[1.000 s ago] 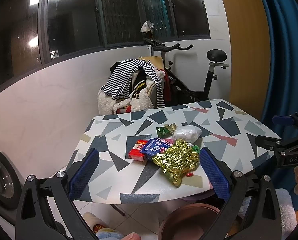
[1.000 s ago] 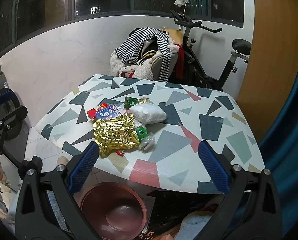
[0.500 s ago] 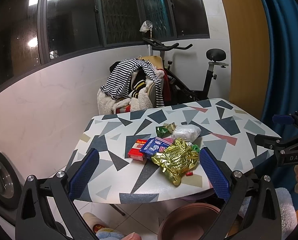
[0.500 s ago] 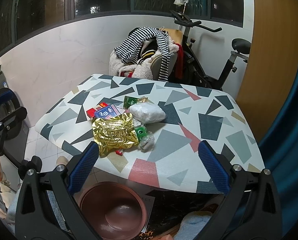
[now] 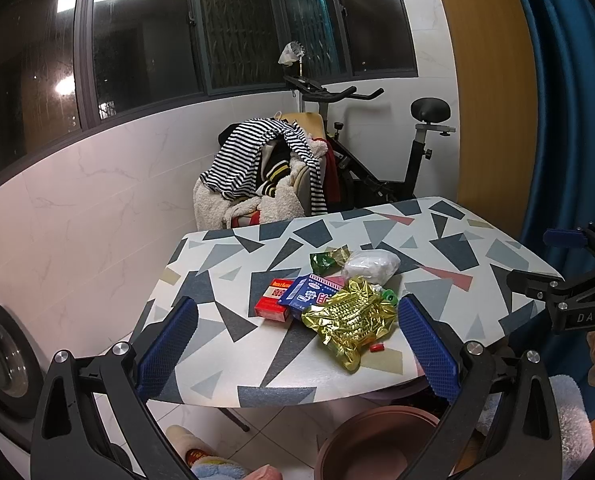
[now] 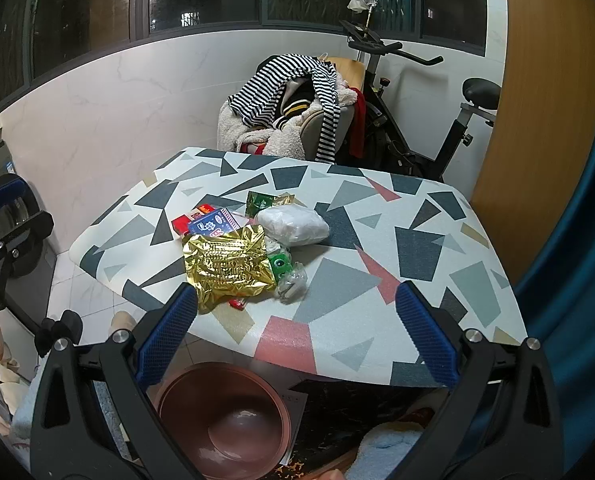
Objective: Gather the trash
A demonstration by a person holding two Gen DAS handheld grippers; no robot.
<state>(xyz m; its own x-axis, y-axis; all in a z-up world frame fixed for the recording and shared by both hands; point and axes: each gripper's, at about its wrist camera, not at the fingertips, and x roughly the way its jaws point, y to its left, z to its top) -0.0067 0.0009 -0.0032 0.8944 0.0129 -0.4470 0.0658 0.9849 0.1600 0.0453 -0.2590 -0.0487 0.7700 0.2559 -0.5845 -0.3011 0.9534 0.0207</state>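
A heap of trash lies near the front of the patterned table (image 5: 449, 256) (image 6: 417, 248): a crumpled gold foil bag (image 5: 349, 318) (image 6: 227, 264), a blue carton (image 5: 307, 292) (image 6: 213, 222), a red box (image 5: 273, 300) (image 6: 183, 222), a white wad (image 5: 371, 264) (image 6: 293, 224), a green wrapper (image 5: 323, 260) (image 6: 261, 202) and a clear plastic scrap (image 6: 293, 284). My left gripper (image 5: 297, 356) hovers open in front of the table. My right gripper (image 6: 297, 336) is open too, short of the table edge. A brown bin (image 6: 225, 420) (image 5: 377, 444) stands on the floor under the table's edge.
A chair heaped with striped clothing (image 5: 265, 168) (image 6: 297, 100) and an exercise bike (image 5: 397, 160) (image 6: 417, 120) stand behind the table. A washing machine (image 5: 1, 360) is at the left, a blue curtain (image 5: 569, 120) at the right. Towels lie on the tiled floor.
Both views have shifted only slightly; the trash pile and both open grippers stay as they were.
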